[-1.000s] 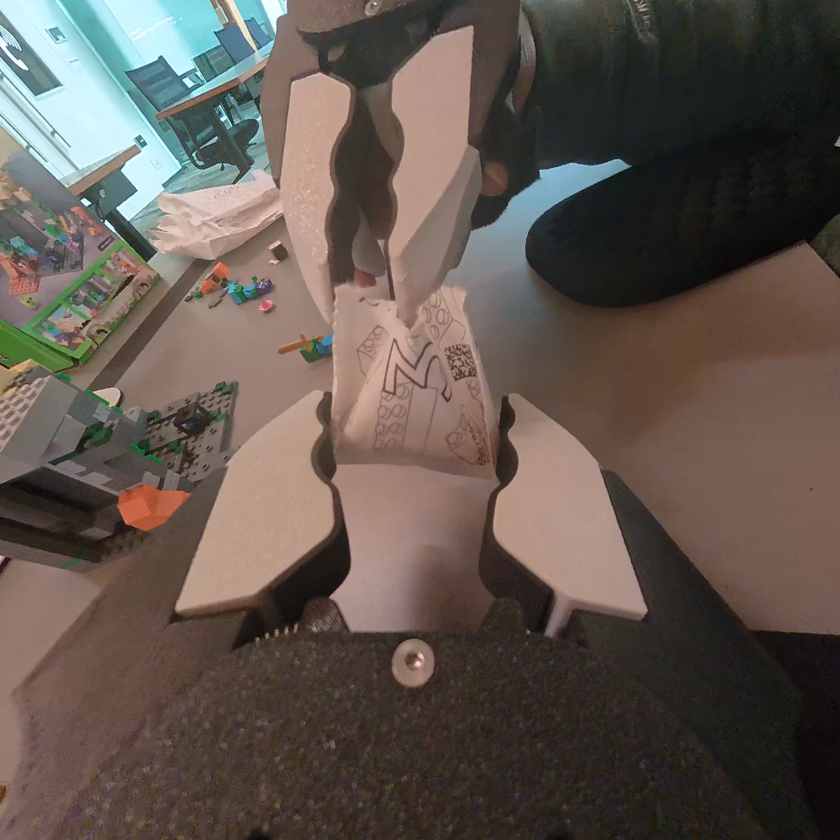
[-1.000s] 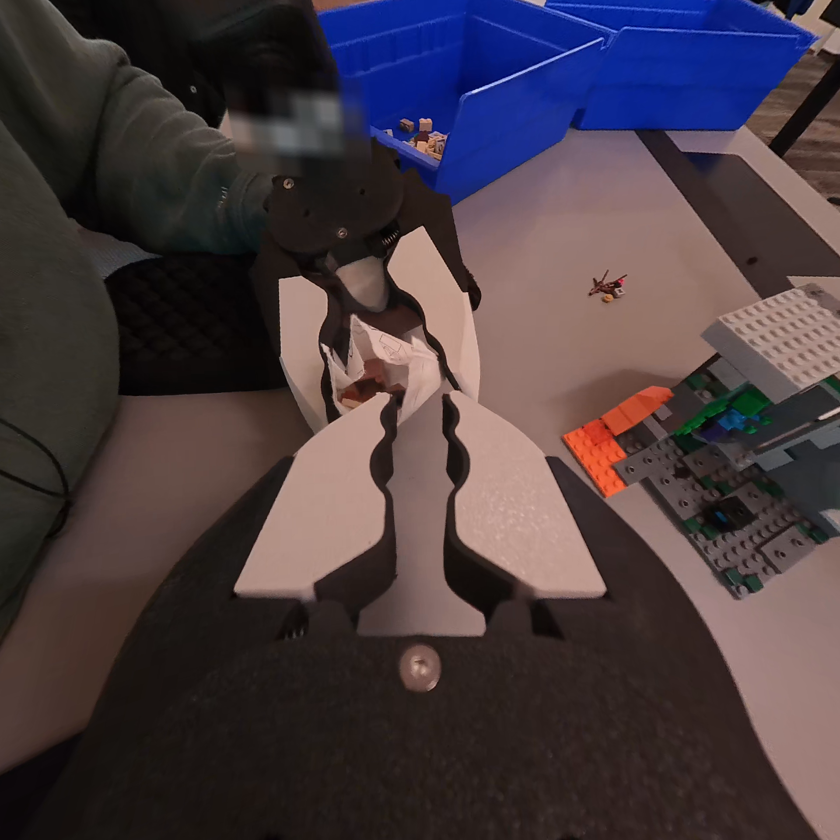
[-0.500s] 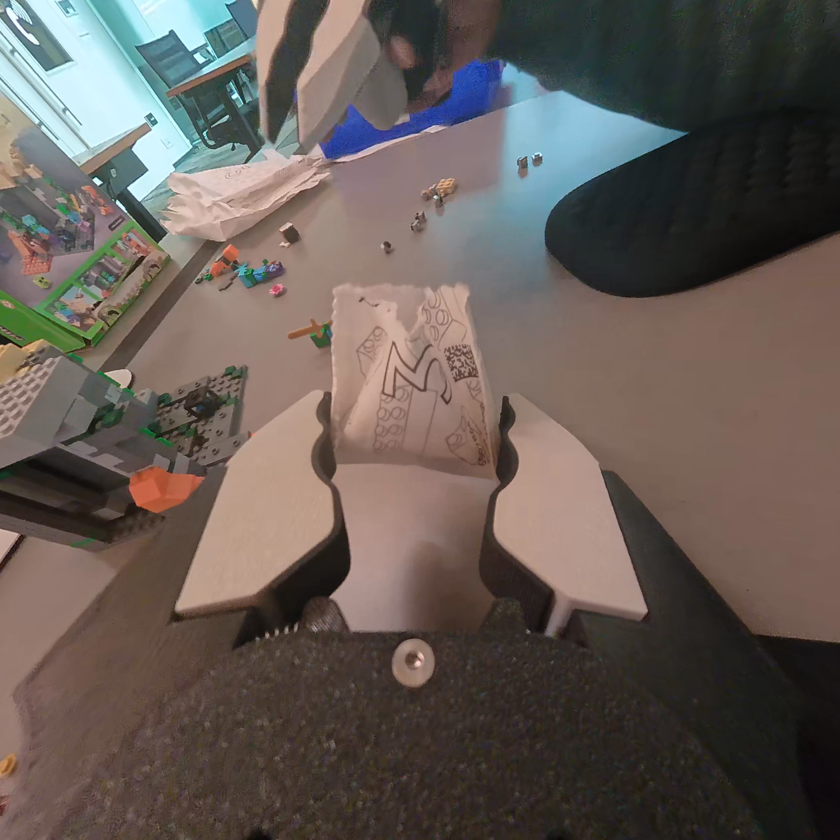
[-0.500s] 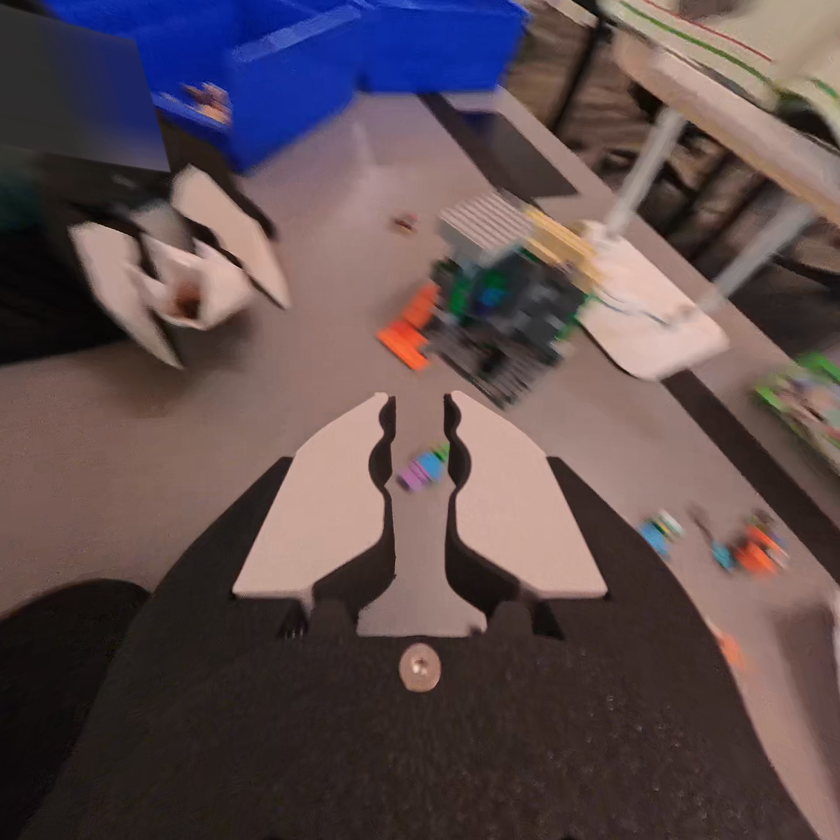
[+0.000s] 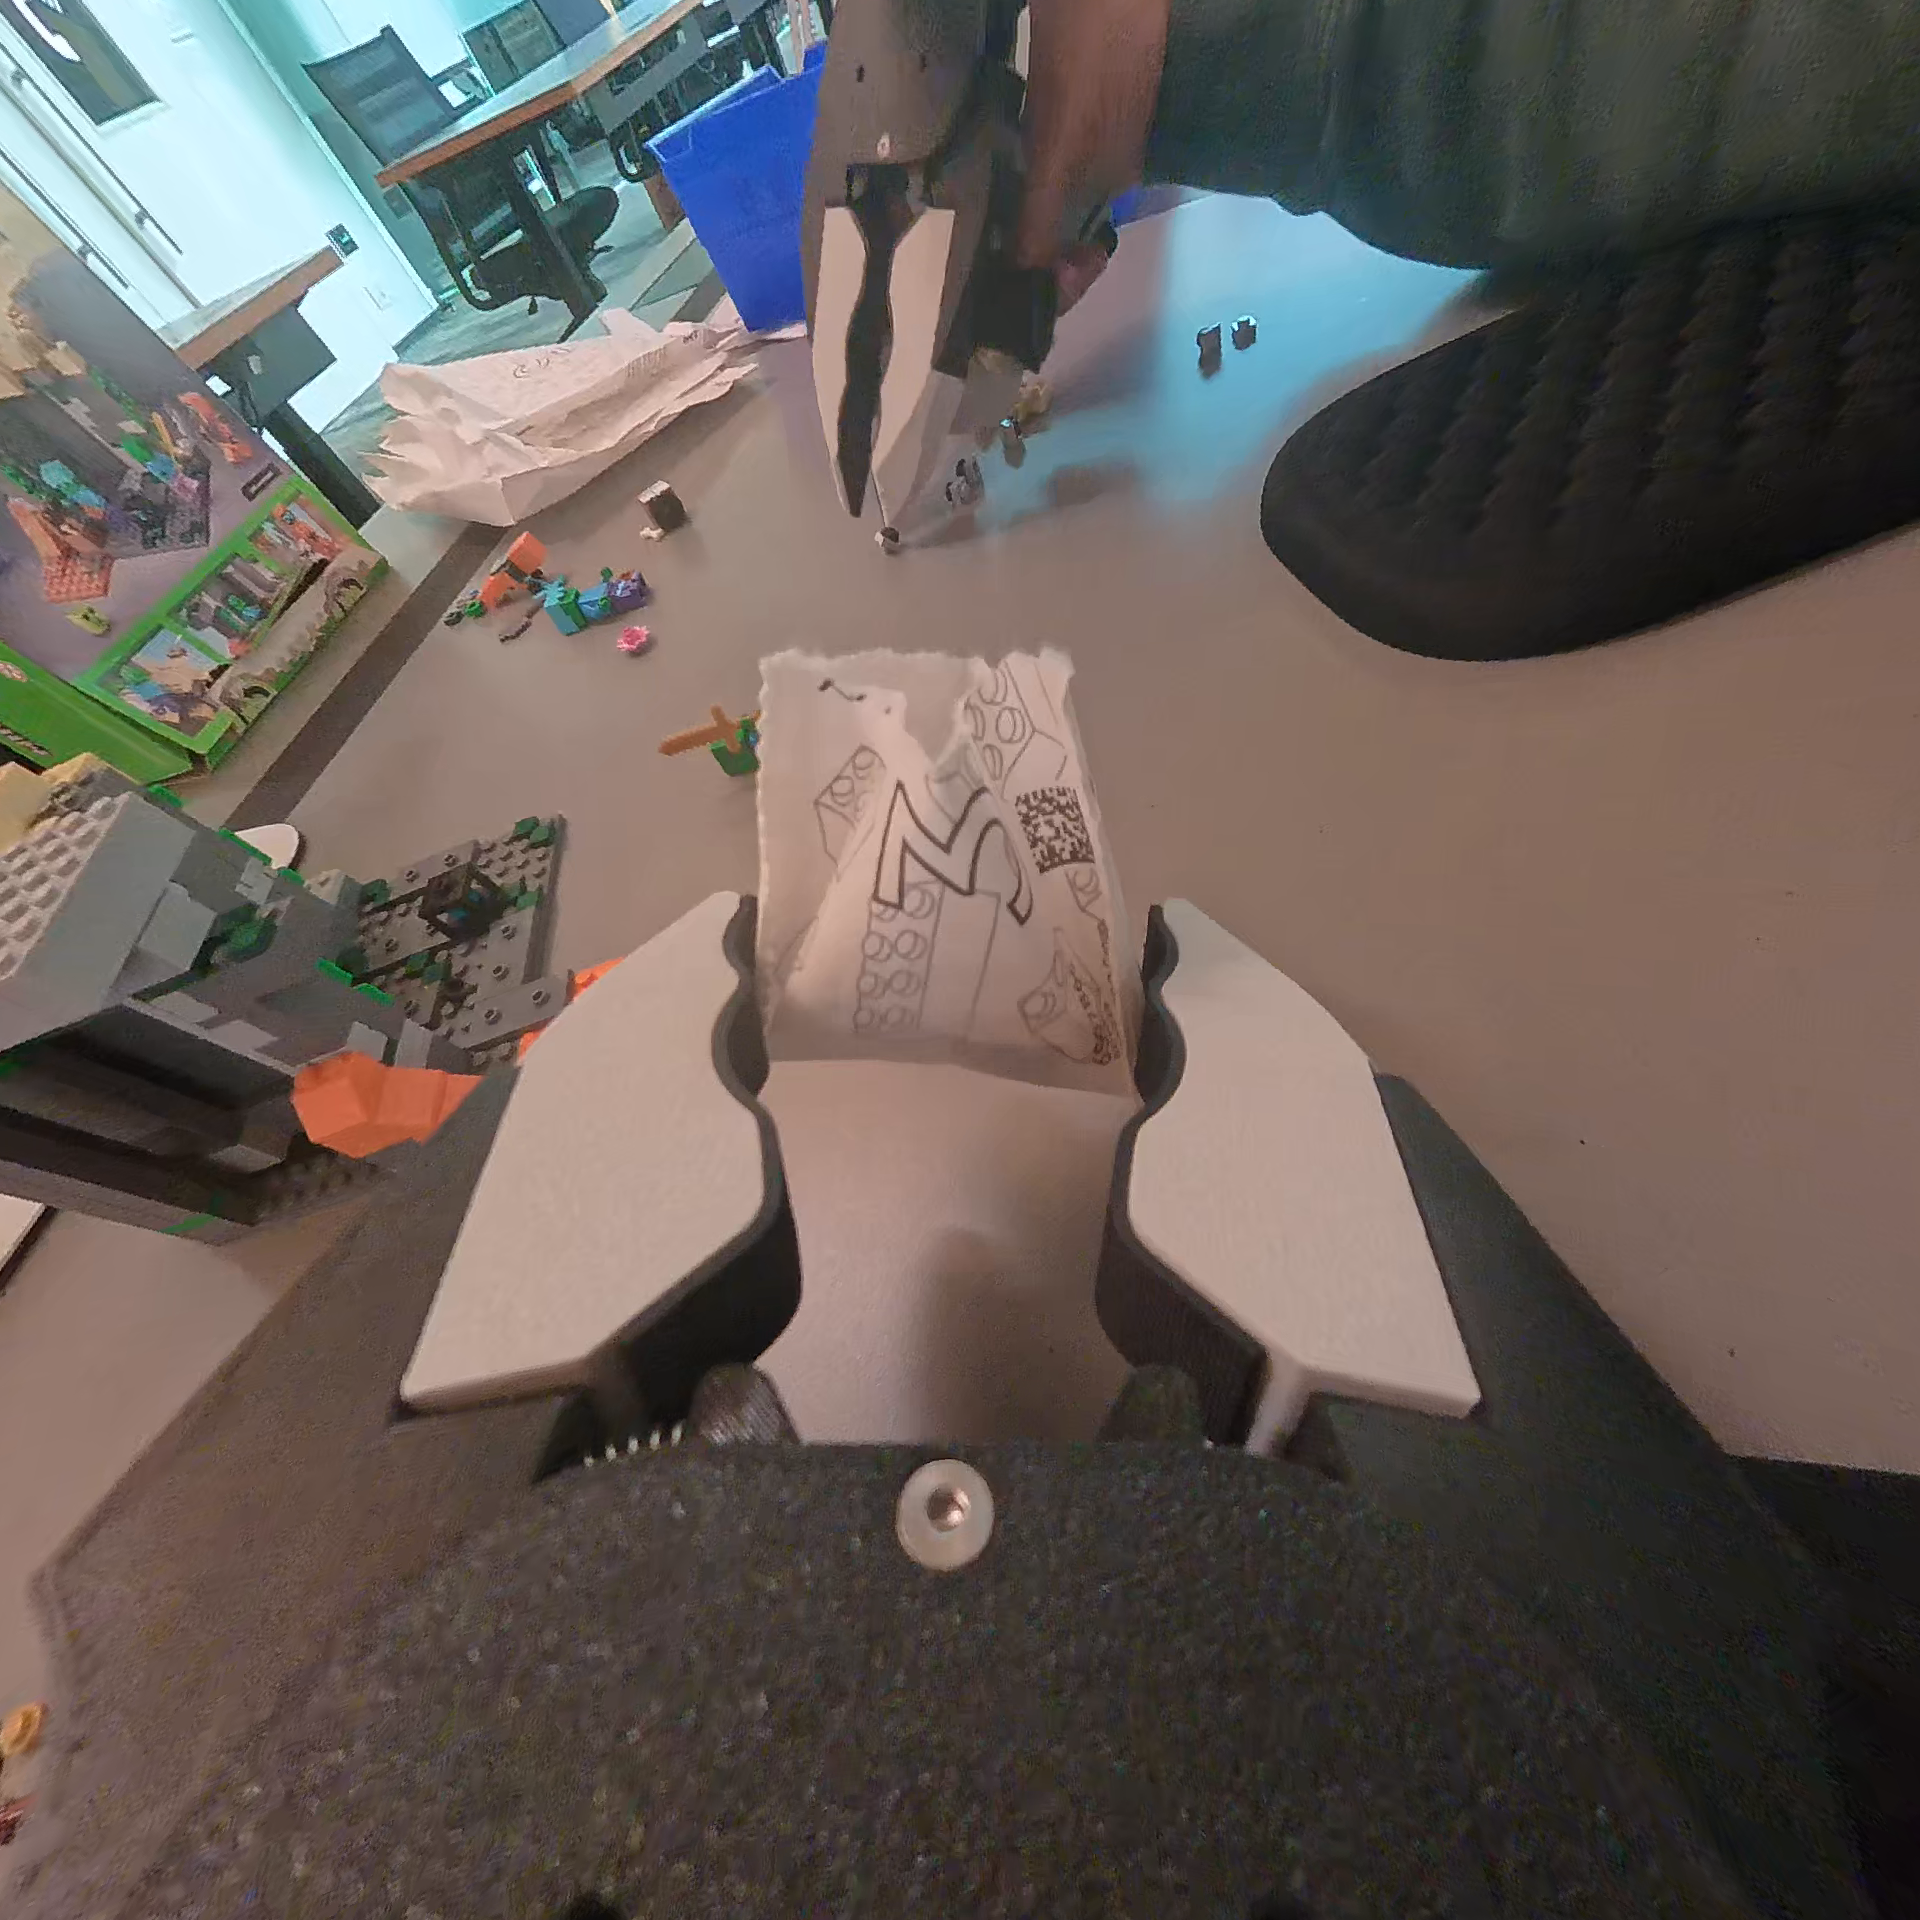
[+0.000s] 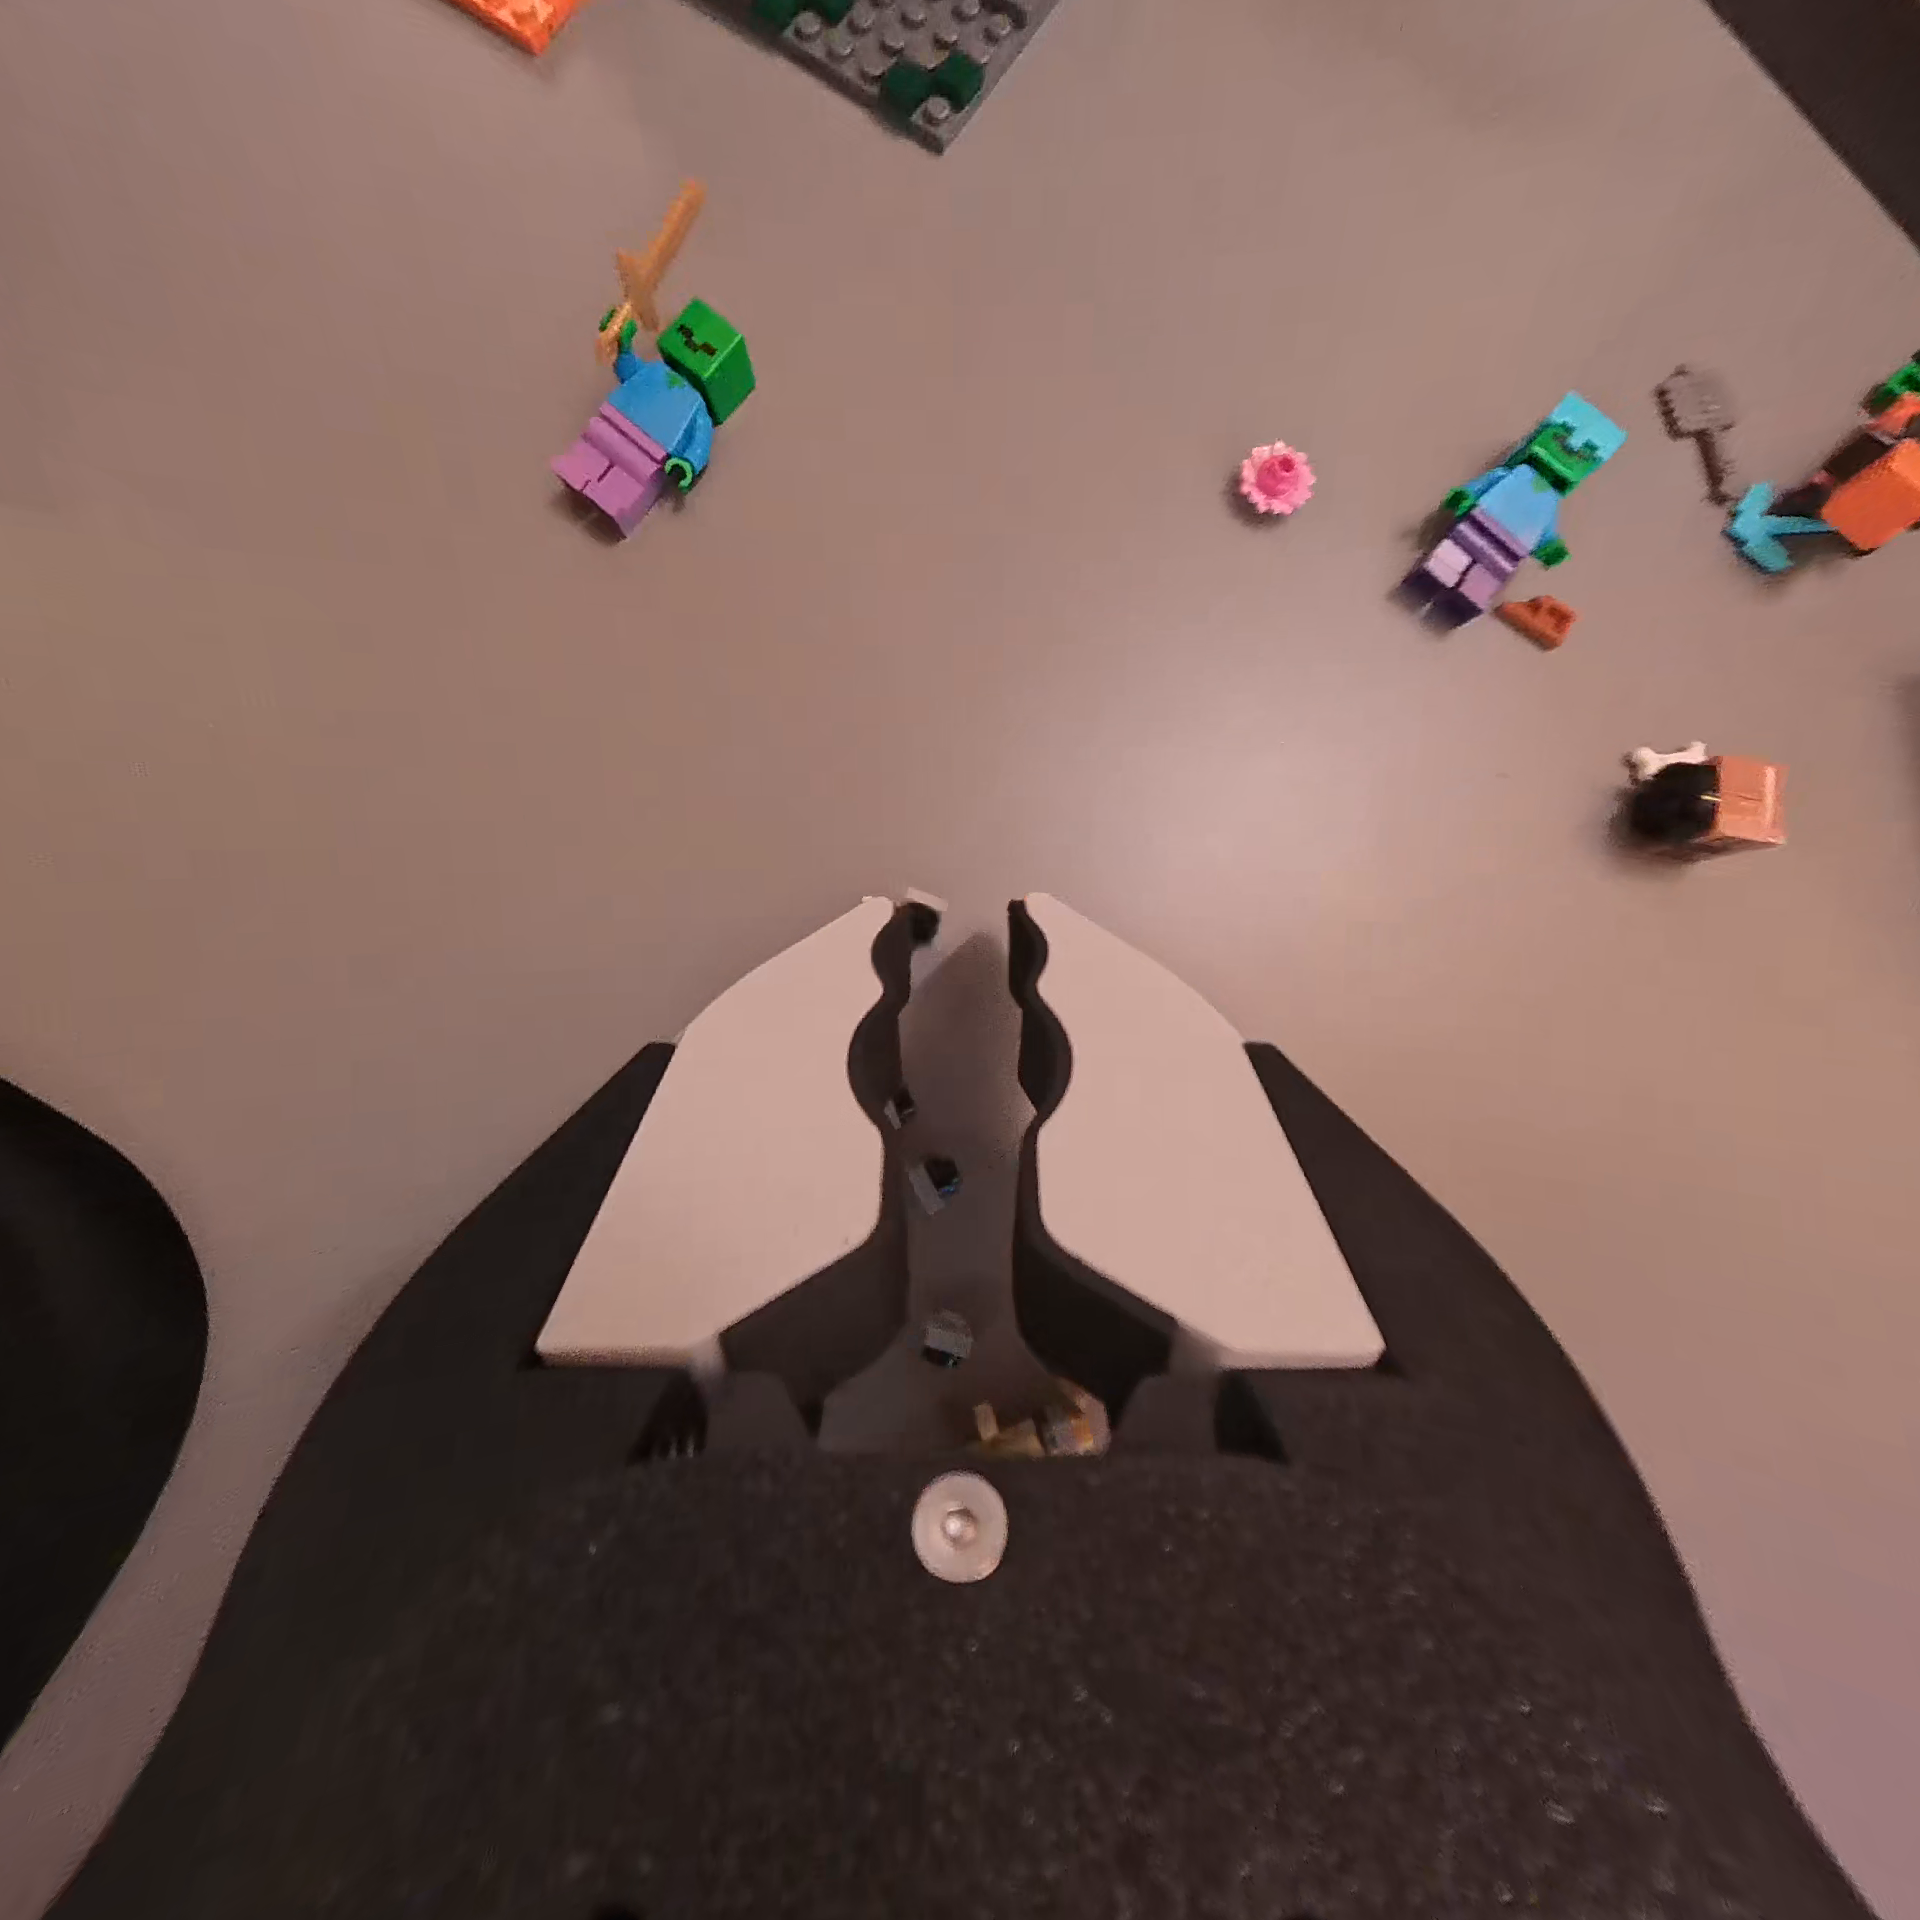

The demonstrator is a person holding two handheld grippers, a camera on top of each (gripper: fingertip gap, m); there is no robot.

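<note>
Left wrist view: at your far left, a green toy box (image 5: 135, 582) stands beside a grey brick building (image 5: 156, 966) on the grey table (image 5: 1455, 831). Beyond them are loose coloured pieces (image 5: 582, 603) and crumpled white bags (image 5: 551, 405).

In the centre, your left gripper (image 5: 945, 925) has its jaws spread wide, and both fingertips press the sides of a small white paper bag (image 5: 935, 862). The bag is printed with line drawings and stands upright with its torn top open. It looks soft, so a light, even squeeze should keep it upright without crushing it.

Right of centre and farther off, your right gripper (image 5: 883, 488) points down at the table. A tiny dark piece (image 5: 886, 537) lies just under its tips. A black quilted pad (image 5: 1621, 447) fills the far right.

Right wrist view: a green-headed figure (image 6: 655, 416) with a sword lies at upper left. Your right gripper's jaws are nearly together with a narrow gap, holding nothing. The tiny piece sits just beside its left fingertip. More small pieces (image 6: 932, 1184) on the table show through the gap. To the right are a pink flower piece (image 6: 1276, 478), a second figure (image 6: 1496, 509) and a brown-and-black figure (image 6: 1704, 805).
</note>
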